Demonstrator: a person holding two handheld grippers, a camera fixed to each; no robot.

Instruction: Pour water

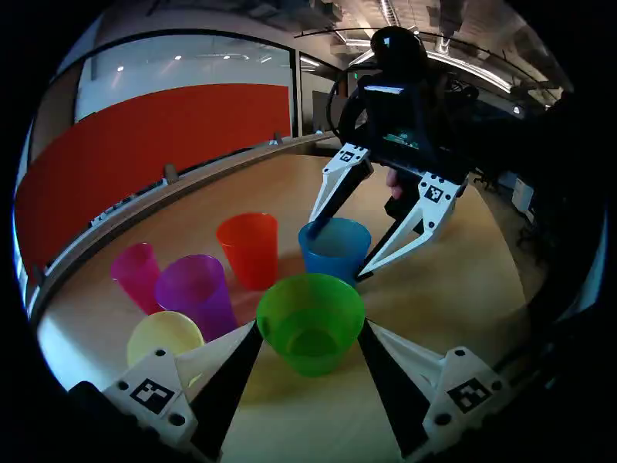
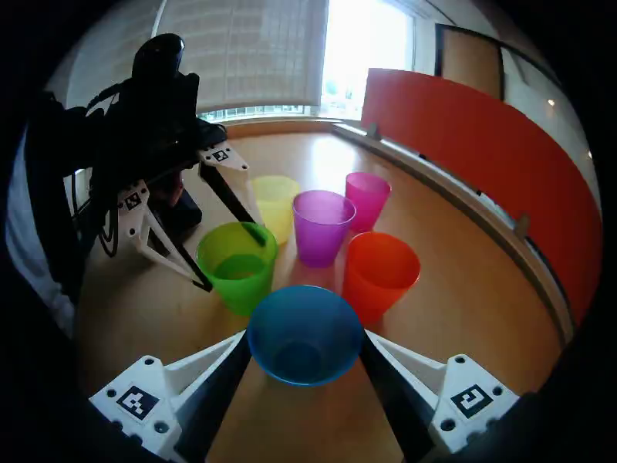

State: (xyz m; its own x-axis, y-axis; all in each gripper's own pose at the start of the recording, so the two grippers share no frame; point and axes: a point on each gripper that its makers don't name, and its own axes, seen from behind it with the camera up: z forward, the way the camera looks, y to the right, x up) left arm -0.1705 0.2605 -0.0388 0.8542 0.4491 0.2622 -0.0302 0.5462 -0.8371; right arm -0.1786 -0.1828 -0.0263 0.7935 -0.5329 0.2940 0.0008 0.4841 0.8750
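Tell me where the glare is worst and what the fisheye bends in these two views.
Right gripper view: the window is blown out white, with glare on the table; the blue cup is sharp. Left gripper view: evener light, the green cup sharp; fisheye bows the red panel and the table's edge.

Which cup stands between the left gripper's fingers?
The green cup, flanked by the left gripper. The blue cup sits inside the right gripper; the orange cup, purple cup, pink cup and yellow cup stand free.
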